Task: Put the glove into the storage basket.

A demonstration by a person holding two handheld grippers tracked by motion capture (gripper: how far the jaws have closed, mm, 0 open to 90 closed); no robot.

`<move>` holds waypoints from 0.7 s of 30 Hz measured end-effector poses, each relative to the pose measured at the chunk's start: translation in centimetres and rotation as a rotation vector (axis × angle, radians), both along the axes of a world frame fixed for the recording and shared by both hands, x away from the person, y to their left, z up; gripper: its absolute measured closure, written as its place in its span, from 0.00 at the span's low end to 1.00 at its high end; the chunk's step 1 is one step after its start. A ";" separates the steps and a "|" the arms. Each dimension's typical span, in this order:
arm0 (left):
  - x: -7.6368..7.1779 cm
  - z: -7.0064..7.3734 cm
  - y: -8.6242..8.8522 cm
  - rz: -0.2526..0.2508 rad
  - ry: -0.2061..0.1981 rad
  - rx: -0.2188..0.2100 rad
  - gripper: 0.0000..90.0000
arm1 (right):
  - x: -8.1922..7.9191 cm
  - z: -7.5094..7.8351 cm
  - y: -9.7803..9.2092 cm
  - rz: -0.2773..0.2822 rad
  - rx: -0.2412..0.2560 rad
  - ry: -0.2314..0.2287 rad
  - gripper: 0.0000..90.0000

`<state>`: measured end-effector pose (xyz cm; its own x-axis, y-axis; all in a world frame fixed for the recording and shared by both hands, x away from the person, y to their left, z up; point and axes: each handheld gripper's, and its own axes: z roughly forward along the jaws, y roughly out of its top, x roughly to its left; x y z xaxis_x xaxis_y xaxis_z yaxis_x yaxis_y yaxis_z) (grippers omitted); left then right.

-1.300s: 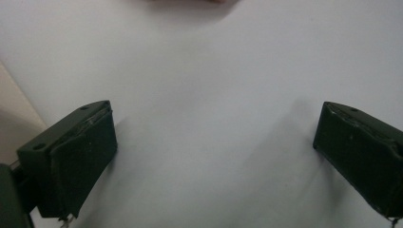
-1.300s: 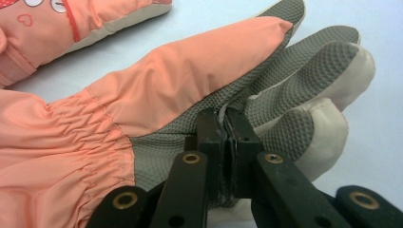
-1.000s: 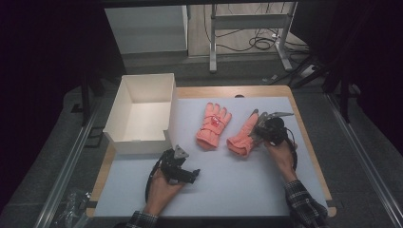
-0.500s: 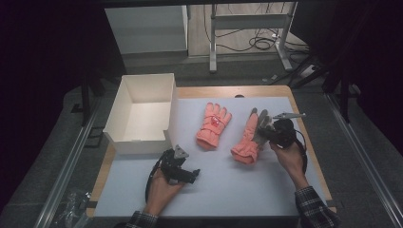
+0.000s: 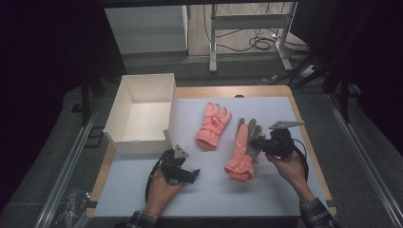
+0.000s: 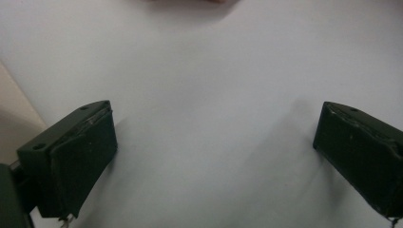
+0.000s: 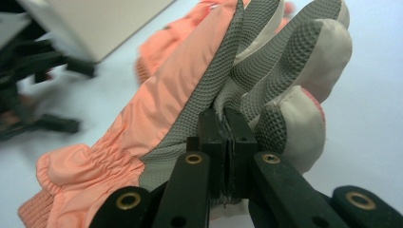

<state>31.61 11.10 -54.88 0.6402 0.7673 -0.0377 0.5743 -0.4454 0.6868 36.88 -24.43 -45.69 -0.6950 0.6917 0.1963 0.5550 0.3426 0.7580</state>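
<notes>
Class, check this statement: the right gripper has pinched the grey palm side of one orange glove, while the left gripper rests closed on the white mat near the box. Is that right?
Not quite. The left gripper is open, not closed: the left gripper view shows its fingers wide apart over the bare white mat. The rest holds: the right gripper pinches the grey palm of the orange glove, and the box is nearby.

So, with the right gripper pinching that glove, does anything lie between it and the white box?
Yes, if the box is the goal: the second glove lies flat between the held glove, pinched by the right gripper, and the white box. The left gripper rests nearer the person, open, probably clear of that path.
</notes>
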 end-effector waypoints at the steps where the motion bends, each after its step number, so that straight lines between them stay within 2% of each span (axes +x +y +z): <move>1: 0.0 0.0 0.0 0.000 0.000 0.000 0.01 | -0.3 -0.1 0.2 0.019 0.004 0.007 0.97; 7: 0.0 0.0 0.0 -0.003 0.000 0.003 0.01 | -1.0 -0.8 1.5 0.133 -0.010 0.015 0.97; 12: 0.0 0.0 0.0 -0.003 0.001 0.003 0.01 | -0.4 -1.9 2.6 0.191 -0.054 0.017 0.97; 17: 0.0 0.0 0.0 0.001 0.004 -0.001 0.01 | 0.4 -2.9 3.6 0.221 -0.101 -0.005 0.97; 21: 0.0 0.0 0.0 0.001 0.003 0.000 0.01 | 0.9 -3.8 4.4 0.218 -0.139 -0.016 0.96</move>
